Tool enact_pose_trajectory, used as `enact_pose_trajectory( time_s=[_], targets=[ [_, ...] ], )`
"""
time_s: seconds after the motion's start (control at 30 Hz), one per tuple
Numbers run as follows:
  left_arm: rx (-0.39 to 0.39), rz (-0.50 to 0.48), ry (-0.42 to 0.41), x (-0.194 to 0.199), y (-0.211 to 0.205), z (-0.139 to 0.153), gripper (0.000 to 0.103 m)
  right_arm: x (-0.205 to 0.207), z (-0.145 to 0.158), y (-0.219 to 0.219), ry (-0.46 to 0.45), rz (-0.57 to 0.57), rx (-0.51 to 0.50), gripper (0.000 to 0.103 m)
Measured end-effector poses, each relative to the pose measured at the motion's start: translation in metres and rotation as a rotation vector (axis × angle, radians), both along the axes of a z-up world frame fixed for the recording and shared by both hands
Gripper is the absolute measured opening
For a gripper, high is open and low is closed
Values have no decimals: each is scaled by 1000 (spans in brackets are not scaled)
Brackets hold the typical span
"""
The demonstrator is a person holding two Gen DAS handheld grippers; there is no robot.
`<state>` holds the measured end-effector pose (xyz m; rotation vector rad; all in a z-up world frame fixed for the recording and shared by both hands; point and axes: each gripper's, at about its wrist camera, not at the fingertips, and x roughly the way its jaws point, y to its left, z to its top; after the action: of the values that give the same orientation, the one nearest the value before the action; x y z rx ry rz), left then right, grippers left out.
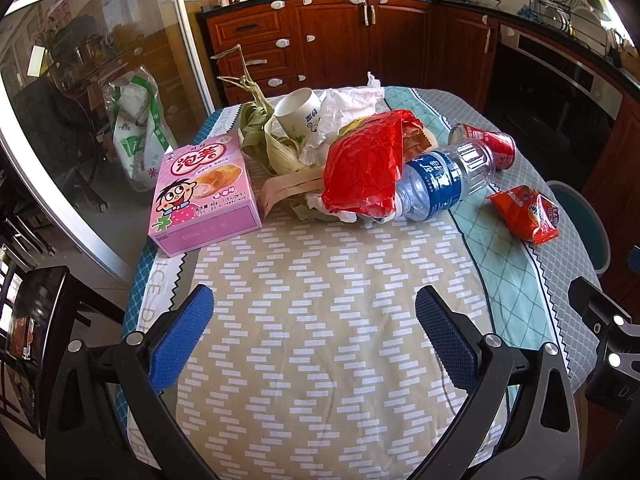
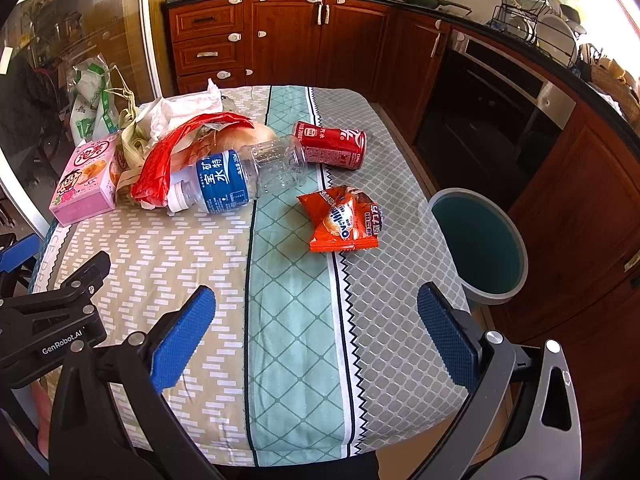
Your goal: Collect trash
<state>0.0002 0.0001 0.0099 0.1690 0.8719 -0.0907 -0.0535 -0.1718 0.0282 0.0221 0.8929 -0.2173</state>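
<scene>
Both the left tongs (image 1: pixel 314 332) and right tongs (image 2: pixel 316 334) gape wide, holding nothing, above the near desk (image 2: pixel 296 320). The plastic bottle (image 2: pixel 240 178), red can (image 2: pixel 332 144) and orange snack packet (image 2: pixel 344 220) lie farther off; a bin (image 2: pixel 478 246) stands right.

Tablecloth (image 2: pixel 292 320): beige with white dashes, teal lattice band, grey diamond check. Box (image 1: pixel 204 192): pink, cartoon print. Plastic bag (image 1: pixel 360 168): red. Bottle (image 2: pixel 240 180): clear, blue label. Can (image 2: pixel 332 145): red. Snack packet (image 2: pixel 344 220): orange. Bin (image 2: pixel 478 246): grey rim, teal inside. Gripper pads (image 2: pixel 182 340): blue.
</scene>
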Motion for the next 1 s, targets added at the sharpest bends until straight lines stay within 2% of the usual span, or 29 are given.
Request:
enact_pose_trajectory(
  time_s=[1.0],
  targets=[
    [-19, -10, -13, -2, -2, 0, 101, -3, -3, -1, 2, -12, -3, 97]
  ],
)
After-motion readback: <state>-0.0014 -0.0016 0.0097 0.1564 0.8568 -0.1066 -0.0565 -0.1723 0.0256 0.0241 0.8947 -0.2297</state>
